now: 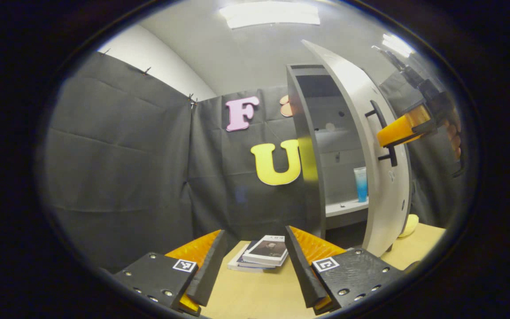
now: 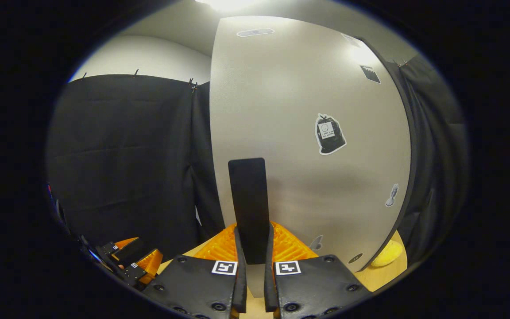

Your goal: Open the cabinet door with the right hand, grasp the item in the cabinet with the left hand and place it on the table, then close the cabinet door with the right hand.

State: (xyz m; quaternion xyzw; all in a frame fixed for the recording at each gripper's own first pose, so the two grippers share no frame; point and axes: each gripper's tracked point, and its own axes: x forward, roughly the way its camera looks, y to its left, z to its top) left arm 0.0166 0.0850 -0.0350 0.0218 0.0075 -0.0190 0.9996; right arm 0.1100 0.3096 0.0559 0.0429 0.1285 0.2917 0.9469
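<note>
Door [image 1: 383, 168] standing ajar, right gripper [image 2: 252, 248] clamping its handle [image 2: 248, 204]. Gap between door edge and cabinet [image 1: 307, 150] side is lying open to the shelf [image 1: 345, 207]; tube [image 1: 361, 184] standing there alone. Books [image 1: 264, 254] are sitting on the table [image 1: 255, 292] ahead of the left gripper [image 1: 255, 261], jaws apart.

Grey cabinet door [image 2: 308, 133], blue tube [image 1: 361, 183]
</note>
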